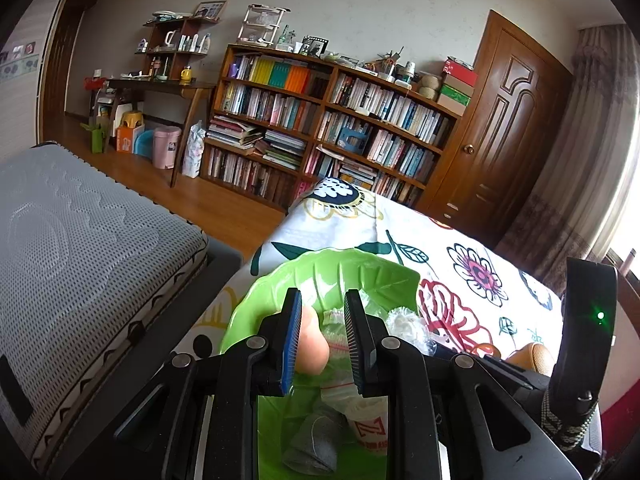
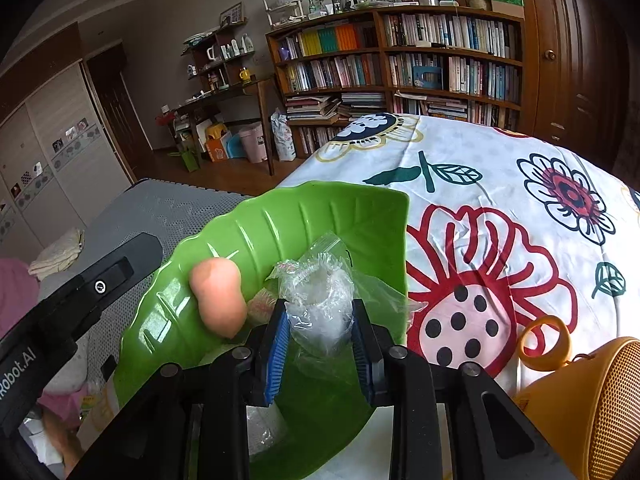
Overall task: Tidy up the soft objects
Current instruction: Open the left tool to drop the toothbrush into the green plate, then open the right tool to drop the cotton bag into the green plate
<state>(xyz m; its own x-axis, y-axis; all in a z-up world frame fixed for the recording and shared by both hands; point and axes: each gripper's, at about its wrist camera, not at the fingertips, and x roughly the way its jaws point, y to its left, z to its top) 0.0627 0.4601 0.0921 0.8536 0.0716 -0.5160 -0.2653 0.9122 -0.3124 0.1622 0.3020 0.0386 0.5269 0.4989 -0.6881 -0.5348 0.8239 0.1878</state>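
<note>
A green leaf-shaped plate sits at the near edge of the flowered tablecloth. My left gripper hangs open over it, and a peach gourd-shaped soft toy lies loose in the plate below its left finger. My right gripper is shut on a crumpled clear plastic bag over the plate's middle. A grey sock and a white bag with red print lie in the plate's near part, half hidden by the gripper.
A yellow mesh speaker with a loop sits on the cloth at the near right. A grey mattress runs along the left, with folded cloths on it. A bookshelf, a desk and a wooden door stand at the back.
</note>
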